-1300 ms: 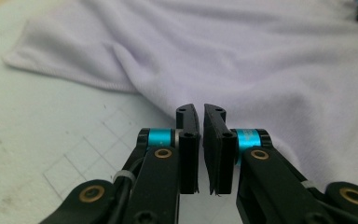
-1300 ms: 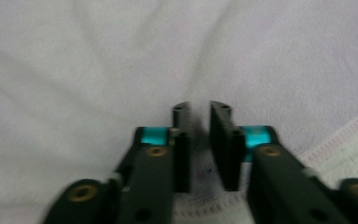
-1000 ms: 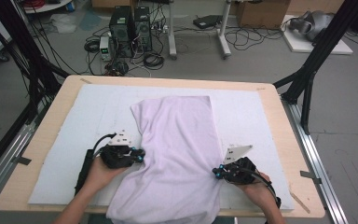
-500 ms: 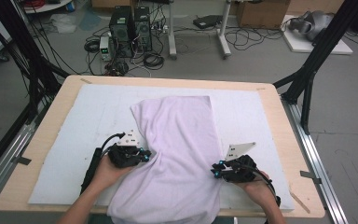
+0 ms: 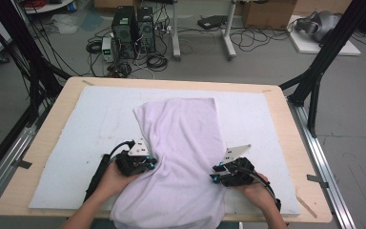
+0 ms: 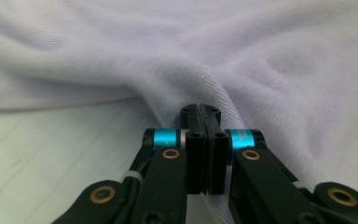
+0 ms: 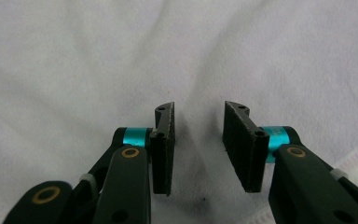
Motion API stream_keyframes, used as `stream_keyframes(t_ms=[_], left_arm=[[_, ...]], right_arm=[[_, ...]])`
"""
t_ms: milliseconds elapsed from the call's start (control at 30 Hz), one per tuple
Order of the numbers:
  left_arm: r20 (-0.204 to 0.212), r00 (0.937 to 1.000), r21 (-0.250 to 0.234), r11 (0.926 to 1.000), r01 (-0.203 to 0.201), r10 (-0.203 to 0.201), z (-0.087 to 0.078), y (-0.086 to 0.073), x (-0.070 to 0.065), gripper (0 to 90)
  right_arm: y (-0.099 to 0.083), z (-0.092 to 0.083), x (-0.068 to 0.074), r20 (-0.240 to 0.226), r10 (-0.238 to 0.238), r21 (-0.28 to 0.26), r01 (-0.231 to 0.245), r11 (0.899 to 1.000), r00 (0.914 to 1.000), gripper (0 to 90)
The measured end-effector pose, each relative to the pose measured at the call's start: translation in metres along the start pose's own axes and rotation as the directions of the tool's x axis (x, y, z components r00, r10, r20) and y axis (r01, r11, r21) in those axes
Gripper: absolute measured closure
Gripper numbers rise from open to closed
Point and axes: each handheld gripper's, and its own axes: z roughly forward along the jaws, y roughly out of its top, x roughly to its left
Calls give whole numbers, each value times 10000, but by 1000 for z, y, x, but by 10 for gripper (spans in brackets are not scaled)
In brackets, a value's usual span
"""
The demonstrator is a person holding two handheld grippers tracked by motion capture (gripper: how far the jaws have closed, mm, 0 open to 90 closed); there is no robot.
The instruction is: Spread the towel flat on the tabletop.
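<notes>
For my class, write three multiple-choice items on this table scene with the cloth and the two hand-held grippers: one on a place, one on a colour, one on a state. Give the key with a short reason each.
1. Where does the pale lilac knitted cloth lie?
A. On the white padded mat
B. On the floor
C. Over a chair

2. What colour are the bands behind the black jaws of the left gripper?
A. Red
B. Turquoise
C. Yellow

3. How do the jaws of the right gripper stand?
A. Clamped on the cloth
B. Shut on nothing
C. Apart, over the cloth

Key:
1 A, the high view shows the cloth spread on the mat that covers the wooden table.
2 B, turquoise bands sit at both jaw bases.
3 C, a clear gap shows between the pads, with cloth beyond it.
</notes>
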Motion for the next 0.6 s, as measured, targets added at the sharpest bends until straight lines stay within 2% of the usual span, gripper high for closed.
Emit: stream_keyframes(t_ms=[67,133,200,233,267,367,433,467,533,600], left_arm=[[-582,9983,-190,9998,-8,-3,-27,-2,9,887],[-1106,9938,-428,9991,14,-61,-55,-2,19,887],[-1321,9911,-537,9985,87,-158,-78,1,27,887],[-1319,9911,-625,9980,107,-188,-86,2,27,887],[-1105,9937,-627,9980,107,-176,-90,3,27,887],[-681,9977,-437,9990,24,-54,-87,1,22,858],[-570,9976,-455,9983,370,-396,-81,-7,20,669],[-428,9982,-415,9983,414,-431,-79,-13,19,626],[22,9985,-254,9982,549,-549,-74,-26,14,610],[144,9981,135,9981,600,-602,-66,-40,10,612]], right_arm=[[1,1,0,12,75,36,-75,10000,10000,637],[1,2,0,-59,91,-21,-91,10000,9999,635],[3,3,2,-151,111,-33,-111,9999,9998,635],[5,4,4,-247,51,-75,-53,10000,9997,635],[7,6,7,-359,-9,-85,5,10000,9994,632],[9,9,14,-200,-253,58,254,9997,9995,619],[7,8,13,-322,-58,-9,58,10000,9995,612],[6,7,13,-444,-20,-28,19,10000,9990,612],[4,4,16,-506,-183,-15,182,9998,9986,596],[1,1,17,-460,-375,28,377,9993,9982,588]])
